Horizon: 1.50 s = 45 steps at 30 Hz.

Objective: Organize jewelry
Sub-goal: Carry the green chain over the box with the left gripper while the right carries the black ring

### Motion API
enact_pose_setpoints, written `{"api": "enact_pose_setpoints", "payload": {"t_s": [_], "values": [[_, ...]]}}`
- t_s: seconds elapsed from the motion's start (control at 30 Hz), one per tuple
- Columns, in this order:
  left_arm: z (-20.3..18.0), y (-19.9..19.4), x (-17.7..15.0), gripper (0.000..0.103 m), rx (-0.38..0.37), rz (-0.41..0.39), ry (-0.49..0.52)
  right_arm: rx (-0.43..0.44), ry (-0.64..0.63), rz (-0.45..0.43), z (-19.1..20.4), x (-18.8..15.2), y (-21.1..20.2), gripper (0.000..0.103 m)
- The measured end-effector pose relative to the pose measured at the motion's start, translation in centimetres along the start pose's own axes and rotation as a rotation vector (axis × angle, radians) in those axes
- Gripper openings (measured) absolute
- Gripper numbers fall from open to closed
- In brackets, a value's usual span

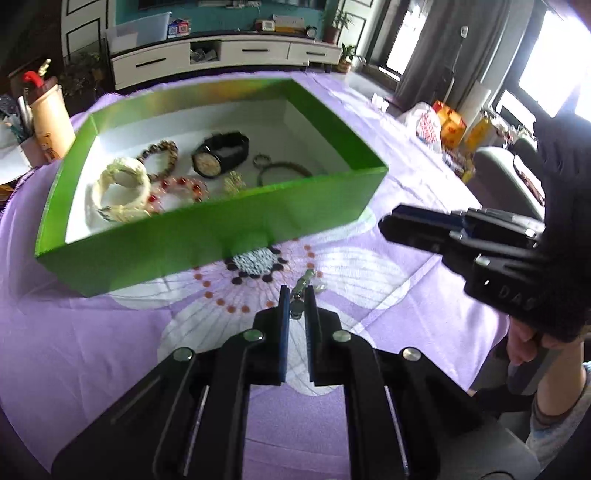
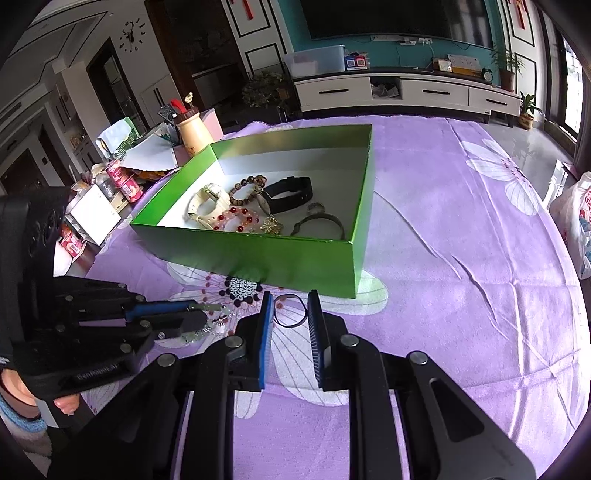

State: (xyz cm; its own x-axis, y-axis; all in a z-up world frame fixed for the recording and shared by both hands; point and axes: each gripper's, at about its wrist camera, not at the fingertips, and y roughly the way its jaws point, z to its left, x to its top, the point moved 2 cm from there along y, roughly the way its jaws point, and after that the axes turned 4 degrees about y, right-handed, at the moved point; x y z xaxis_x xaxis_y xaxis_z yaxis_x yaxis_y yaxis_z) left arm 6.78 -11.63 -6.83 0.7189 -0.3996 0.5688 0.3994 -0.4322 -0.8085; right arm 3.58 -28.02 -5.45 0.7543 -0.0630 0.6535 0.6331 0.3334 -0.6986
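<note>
My left tool [image 1: 296,295] is clenched on a pale green beaded piece [image 1: 303,281] at the table [image 1: 92,350]; my right tool [image 2: 290,306] stands slightly parted, empty, over one black ring [image 2: 291,311]. Beyond, the green box [image 1: 207,236] holds two watches and several bracelets.

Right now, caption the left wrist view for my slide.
Left gripper shut on a pale green beaded jewelry piece before the green box.

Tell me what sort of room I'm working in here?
Most likely a home living room: a wall-mounted TV above a white drawer cabinet, potted plants, and a table under a purple floral cloth carrying the green jewelry box.
</note>
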Motion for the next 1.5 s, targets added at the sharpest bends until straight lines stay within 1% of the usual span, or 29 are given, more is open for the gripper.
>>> {"api": "enact_pose_setpoints", "payload": {"t_s": [0.17,0.33,0.5,0.67,0.77,0.83,1.13,1.5], "values": [[1.0,-2.6,1.0,0.007,0.001,-0.059,-0.036,0.004,-0.014,-0.016,0.5,0.7,-0.5,0.019],[2.9,-5.2,2.3,0.007,0.013,-0.12,-0.076,0.006,-0.032,-0.038,1.2,1.6,-1.0,0.019],[4.7,-7.1,3.6,0.007,0.021,-0.165,-0.11,0.009,-0.05,-0.059,1.8,2.8,-1.3,0.018],[6.0,-8.3,5.1,0.007,0.043,-0.192,-0.12,0.012,-0.07,-0.07,2.6,4.2,-1.2,0.018],[6.9,-8.6,5.9,0.007,0.056,-0.205,-0.129,0.007,-0.081,-0.077,2.9,5.0,-1.0,0.019],[7.5,-8.5,6.5,0.007,0.05,-0.207,-0.145,0.004,-0.087,-0.085,3.1,5.6,-0.9,0.018],[10.2,-7.4,9.1,0.007,0.066,-0.21,-0.21,0.0,-0.087,-0.111,3.0,8.4,-0.1,0.018],[13.4,-5.1,11.6,0.007,0.098,-0.18,-0.272,-0.015,-0.054,-0.087,1.7,10.7,2.6,0.018]]}}
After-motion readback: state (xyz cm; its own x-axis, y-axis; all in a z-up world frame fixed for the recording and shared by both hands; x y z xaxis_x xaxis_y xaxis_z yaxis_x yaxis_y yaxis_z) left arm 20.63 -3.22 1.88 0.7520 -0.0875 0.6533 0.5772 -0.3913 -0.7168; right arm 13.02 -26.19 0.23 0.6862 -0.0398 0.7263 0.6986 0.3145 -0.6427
